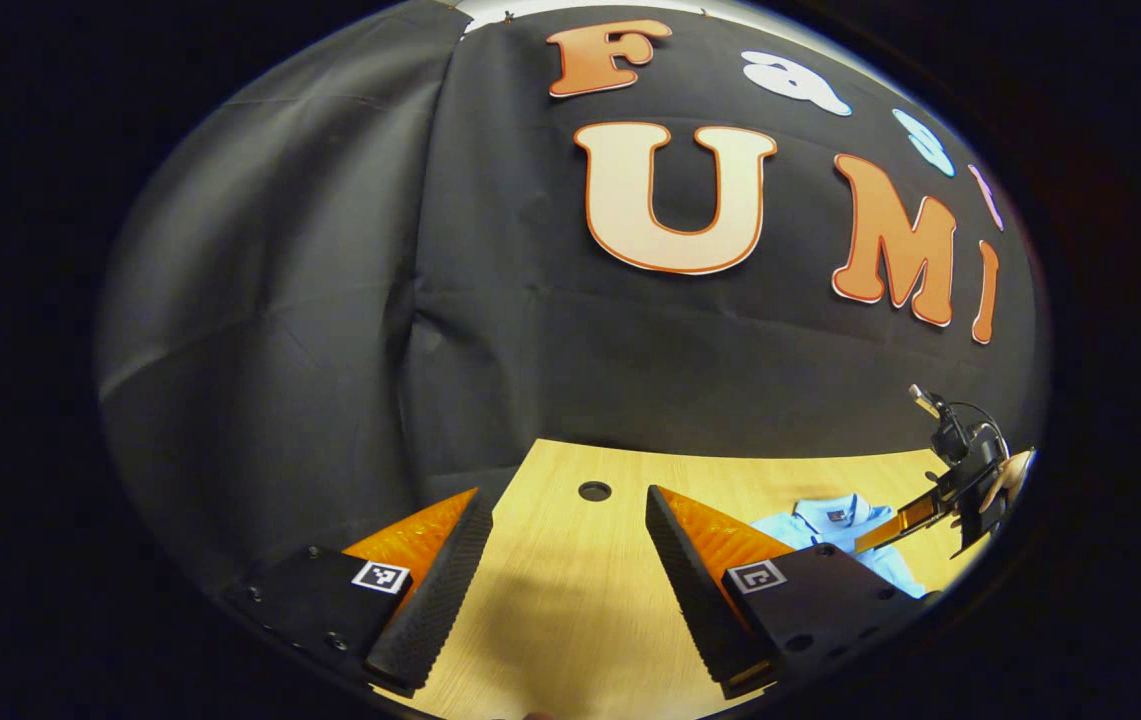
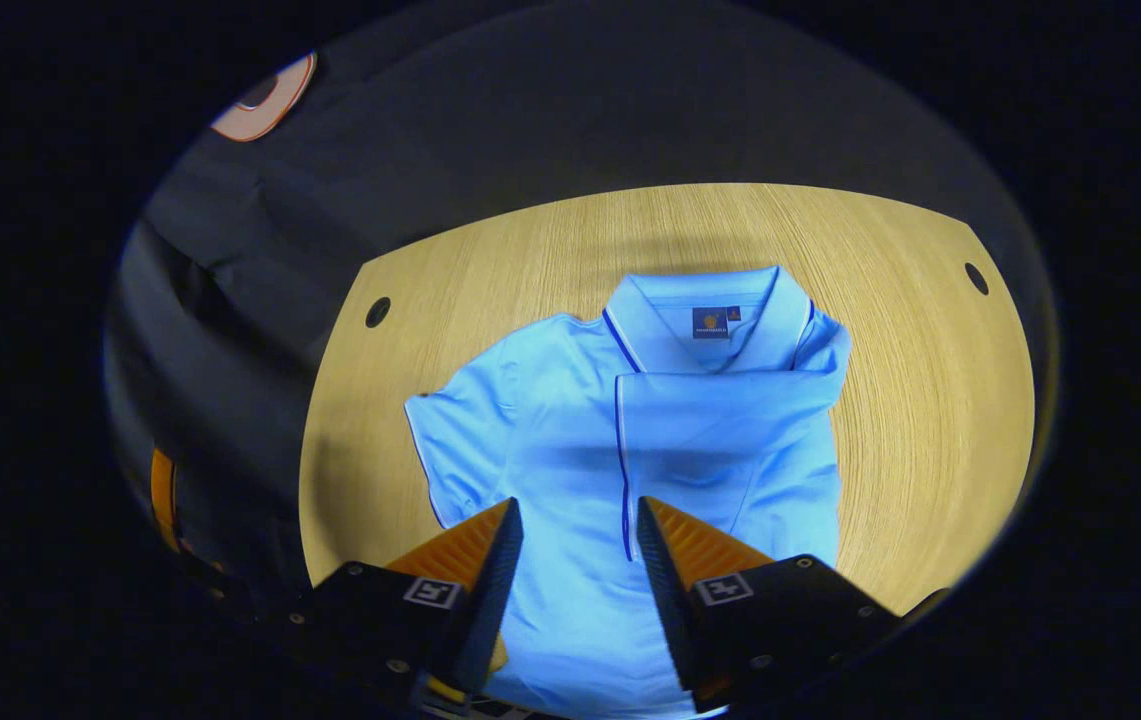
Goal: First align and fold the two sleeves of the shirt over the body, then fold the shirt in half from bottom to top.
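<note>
While both tongs stand wide with nothing between their fingers, neither has hold of the garment; the right gripper (image 2: 578, 530) hangs above the lower body of the shirt (image 2: 570, 420), its fingers spread to either side of the placket line, and the left gripper (image 1: 565, 520) hangs over bare table (image 1: 570, 600), well apart from the cloth; in the left gripper view the right gripper (image 1: 915, 515) shows farther off, above the shirt (image 1: 830, 520). The shirt lies face up on the wooden table (image 2: 930, 400), collar (image 2: 710, 300) toward the far edge; one sleeve (image 2: 720, 385) already lies folded across the chest, the other sleeve (image 2: 455, 440) lies flat and spread outward on the wood. Judged from the pictures, the fabric is light, soft and limp; it will sag and crease when lifted, and a single layer may slip from a shallow pinch. Take hold at the hemmed cuff of the spread sleeve, where the doubled edge gives firmer purchase; for the later fold, grip the bottom hem at both corners.
</note>
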